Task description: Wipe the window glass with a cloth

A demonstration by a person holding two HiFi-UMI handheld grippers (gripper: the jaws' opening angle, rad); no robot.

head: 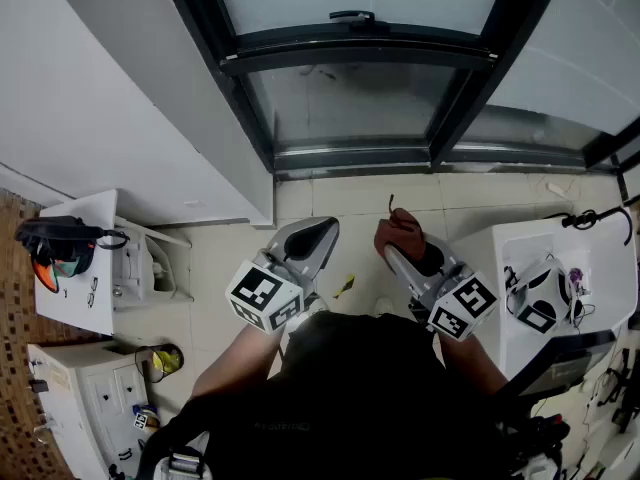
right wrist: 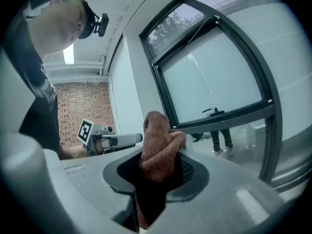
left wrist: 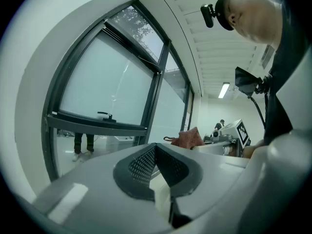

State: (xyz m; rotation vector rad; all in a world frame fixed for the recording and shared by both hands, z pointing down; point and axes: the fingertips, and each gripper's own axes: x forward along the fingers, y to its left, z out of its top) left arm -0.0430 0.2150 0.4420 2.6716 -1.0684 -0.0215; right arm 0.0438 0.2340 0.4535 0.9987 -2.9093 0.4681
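- The right tool (right wrist: 158, 168) is clenched on the cloth (right wrist: 157, 143), a reddish-brown, towel-like piece bunched between its jaws. A rounded fold stands up past the tips and more of the cloth hangs behind them.
- The cloth is short of the window glass (head: 355, 103) and does not touch it. In the head view it sits below the window's lower dark frame (head: 350, 153), over the tiled floor.
- The left tool (left wrist: 157, 165) is clenched on nothing, its jaws meeting at the tips. It is also short of the window and sits nearer the window's left side than the right tool does.
- The cloth looks soft, light and limp, so it should flatten against the pane rather than push back.
- Only the fold that sticks out is likely to do the wiping. If it is pressed too far, the hard jaw tips could meet the glass.
- The grip deep in the bunch looks sound. A shallower pinch might let drag on the glass pull the cloth free.
- The pane looks smooth, stiff and breakable, so light, even pressure probably suits it.
- The handle (head: 352, 15) stands out from the window's crossbar above the lower pane and could snag the loose fabric.
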